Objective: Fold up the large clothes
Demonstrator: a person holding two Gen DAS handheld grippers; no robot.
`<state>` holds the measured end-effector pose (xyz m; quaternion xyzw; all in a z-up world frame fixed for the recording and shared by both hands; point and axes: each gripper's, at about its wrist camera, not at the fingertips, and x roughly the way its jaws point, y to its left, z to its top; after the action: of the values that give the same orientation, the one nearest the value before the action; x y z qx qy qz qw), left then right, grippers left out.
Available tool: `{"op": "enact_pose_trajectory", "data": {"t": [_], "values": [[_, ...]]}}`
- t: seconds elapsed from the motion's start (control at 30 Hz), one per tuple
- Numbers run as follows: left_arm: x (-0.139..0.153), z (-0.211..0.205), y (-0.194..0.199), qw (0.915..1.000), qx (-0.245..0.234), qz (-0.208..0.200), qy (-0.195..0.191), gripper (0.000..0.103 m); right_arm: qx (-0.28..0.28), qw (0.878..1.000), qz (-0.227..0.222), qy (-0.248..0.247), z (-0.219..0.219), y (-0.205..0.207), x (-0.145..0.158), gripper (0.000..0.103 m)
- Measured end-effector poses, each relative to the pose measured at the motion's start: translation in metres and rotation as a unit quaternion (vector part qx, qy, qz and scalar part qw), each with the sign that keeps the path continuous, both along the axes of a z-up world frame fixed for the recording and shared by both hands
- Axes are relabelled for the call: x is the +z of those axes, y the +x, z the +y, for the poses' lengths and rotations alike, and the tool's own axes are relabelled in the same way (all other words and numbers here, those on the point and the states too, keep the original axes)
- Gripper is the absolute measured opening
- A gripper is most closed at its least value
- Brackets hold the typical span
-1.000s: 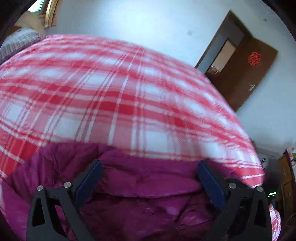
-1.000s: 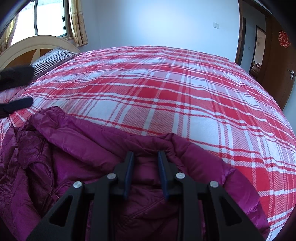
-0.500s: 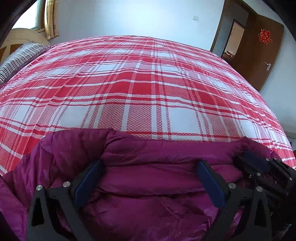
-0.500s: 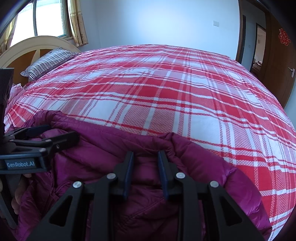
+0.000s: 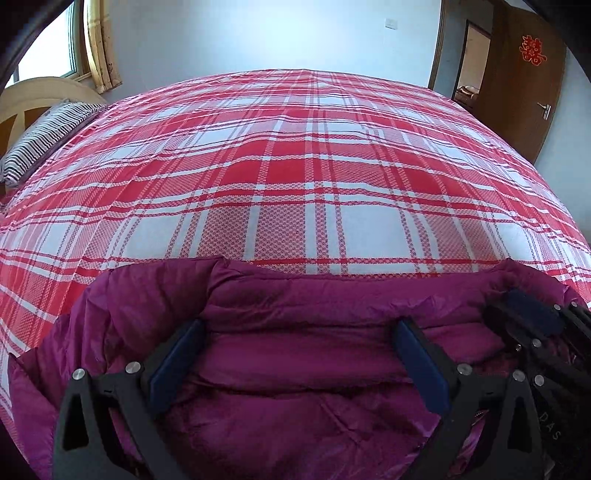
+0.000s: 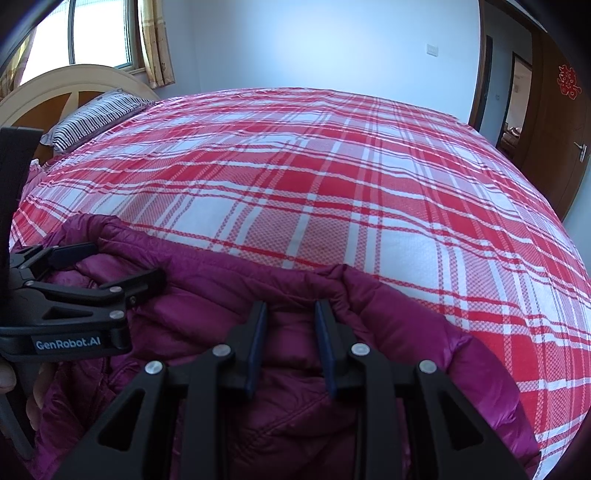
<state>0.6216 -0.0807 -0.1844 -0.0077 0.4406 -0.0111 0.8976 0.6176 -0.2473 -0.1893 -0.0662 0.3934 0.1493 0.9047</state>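
A magenta puffer jacket (image 5: 295, 373) lies crumpled at the near edge of a bed with a red-and-white plaid cover (image 5: 295, 166). My left gripper (image 5: 297, 328) hangs low over the jacket's upper edge, open, its blue pads wide apart and pressing nothing. In the right wrist view the same jacket (image 6: 207, 295) fills the lower left. My right gripper (image 6: 290, 314) is shut on a raised fold at the jacket's far edge. The left gripper (image 6: 122, 264) shows there at the left. The right gripper (image 5: 535, 321) shows at the right edge of the left wrist view.
A striped pillow (image 6: 96, 114) leans on a cream headboard (image 6: 74, 79) at the far left, under a window (image 6: 99, 33). A brown door (image 5: 532, 85) stands open at the far right. A hand (image 6: 7, 376) holds the left gripper's handle.
The left gripper has rolled level and sunk toward the jacket, coming into the right wrist view from the left. The right gripper has kept still, with its grip on the fold.
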Motion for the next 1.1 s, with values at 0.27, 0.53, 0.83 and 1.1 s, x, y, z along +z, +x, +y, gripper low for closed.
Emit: {"op": "enact_pose_trajectory", "data": {"t": [0.27,0.53,0.83,1.1], "values": [[-0.0004,-0.0025,0.0003,1.0000,0.001,0.000,0.006,0.102,-0.001,1.000,-0.001,-0.009,0.0017,-0.0002,-0.0007,0.029],[-0.0006,-0.0020,0.0003,1.0000,0.000,0.000,0.006,0.102,0.000,1.000,-0.001,-0.013,0.0020,0.0006,-0.0015,0.029],[-0.0007,-0.0033,0.0006,0.9999,0.001,0.000,0.011,0.102,-0.001,1.000,-0.002,-0.016,0.0024,0.0011,-0.0016,0.029],[-0.0009,-0.0038,0.0009,0.9999,0.001,0.000,0.013,0.102,-0.001,1.000,-0.001,-0.015,0.0016,0.0014,-0.0020,0.029]]}}
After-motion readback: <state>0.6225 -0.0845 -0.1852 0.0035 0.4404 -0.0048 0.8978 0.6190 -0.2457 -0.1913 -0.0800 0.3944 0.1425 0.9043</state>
